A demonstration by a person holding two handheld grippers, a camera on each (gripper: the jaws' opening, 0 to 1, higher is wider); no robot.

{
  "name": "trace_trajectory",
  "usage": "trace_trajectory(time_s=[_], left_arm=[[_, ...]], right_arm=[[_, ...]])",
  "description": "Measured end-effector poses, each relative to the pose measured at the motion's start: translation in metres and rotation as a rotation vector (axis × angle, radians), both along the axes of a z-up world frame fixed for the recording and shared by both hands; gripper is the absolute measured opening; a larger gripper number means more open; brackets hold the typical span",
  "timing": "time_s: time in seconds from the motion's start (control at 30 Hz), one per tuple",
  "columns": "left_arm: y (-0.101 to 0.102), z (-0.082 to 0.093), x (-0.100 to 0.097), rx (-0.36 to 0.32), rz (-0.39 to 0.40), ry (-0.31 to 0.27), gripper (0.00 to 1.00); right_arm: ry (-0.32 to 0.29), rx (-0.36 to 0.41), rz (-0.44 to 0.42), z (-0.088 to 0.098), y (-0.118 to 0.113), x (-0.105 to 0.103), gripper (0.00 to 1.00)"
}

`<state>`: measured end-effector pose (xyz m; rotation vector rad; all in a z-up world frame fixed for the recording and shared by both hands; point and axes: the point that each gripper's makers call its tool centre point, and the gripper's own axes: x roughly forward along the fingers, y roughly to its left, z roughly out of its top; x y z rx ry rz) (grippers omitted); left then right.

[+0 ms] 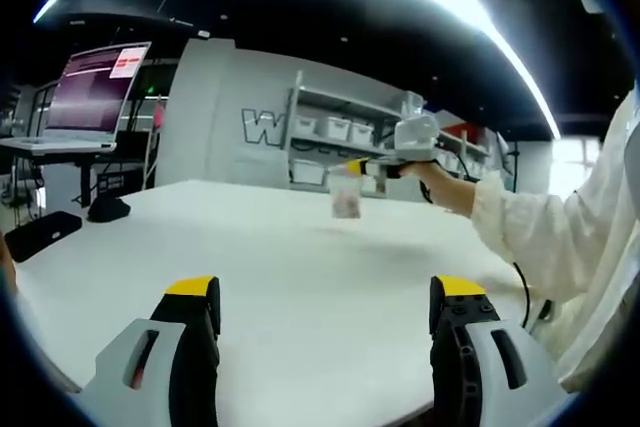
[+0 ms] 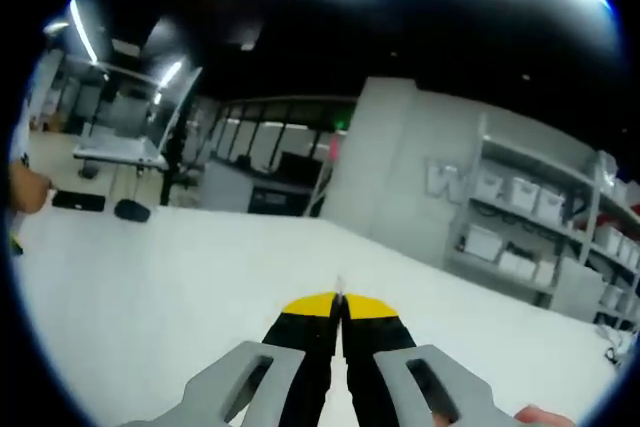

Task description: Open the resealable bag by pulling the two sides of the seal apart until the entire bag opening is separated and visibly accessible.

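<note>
Surface point(image 1: 300, 277): we see a broad white top, bare across the middle, so nothing lies between our two grippers and the work.

Shelving point(image 1: 340, 137): a white rack with storage bins stands well behind the far edge, against a grey wall; it is out of our way.

Laptop point(image 1: 95, 92): open on a stand off the far left corner, screen lit, well apart from the bag.

Dark items at left edge point(image 1: 45, 232): a flat black object and a small dark mound beside it sit near the surface's left rim, clear of our path.

Right gripper point(image 1: 400, 152): in the left gripper view it is held out over the far part of the surface by a white-sleeved arm. In the right gripper view its fingers point(image 2: 312, 319) are pressed together, yellow tips meeting, with a thin sliver pinched between them.

Left gripper point(image 1: 325, 307): low over the near edge, its fingers point(image 1: 190, 297) spread wide apart and holding nothing.

Resealable bag point(image 1: 346, 197): small and clear, hanging from the right gripper above the surface, well ahead of the left one. We judge it very light, limp and slick; at this range it is blurred, so what it holds is probably something small.

Where to hold: we judge the free lip just under the seal best for the left gripper, opposite the pinched side.
</note>
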<state>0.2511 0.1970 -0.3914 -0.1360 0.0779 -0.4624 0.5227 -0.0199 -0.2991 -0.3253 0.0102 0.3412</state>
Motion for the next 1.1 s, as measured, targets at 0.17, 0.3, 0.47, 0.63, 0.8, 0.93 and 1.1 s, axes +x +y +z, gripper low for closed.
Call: trace_trajectory(time_s=[0.17, 0.3, 0.47, 0.63, 0.8, 0.93, 1.1], left_arm=[[-0.002, 0.000, -0.001, 0.002, -0.006, 0.000, 0.85], [-0.003, 0.000, -0.002, 0.004, -0.006, -0.002, 0.85], [-0.003, 0.000, -0.003, 0.008, -0.007, -0.001, 0.85], [-0.004, 0.000, -0.003, 0.008, -0.009, 0.000, 0.85], [-0.005, -0.001, -0.004, 0.007, -0.013, 0.002, 0.85], [-0.006, -0.001, -0.005, 0.009, -0.015, 0.003, 0.85], [-0.007, -0.002, -0.005, 0.009, -0.016, 0.005, 0.85]], right_arm=[[-0.005, 0.003, -0.005, 0.004, -0.008, -0.006, 0.00], [-0.005, 0.010, 0.001, 0.007, -0.010, -0.012, 0.00], [-0.014, 0.000, 0.020, 0.013, -0.008, -0.022, 0.00], [-0.029, -0.005, 0.036, 0.019, -0.008, -0.034, 0.00], [-0.031, -0.007, 0.045, 0.021, -0.010, -0.043, 0.00], [-0.033, -0.011, 0.056, 0.021, -0.010, -0.050, 0.00], [-0.029, -0.019, 0.066, 0.019, -0.010, -0.057, 0.00]])
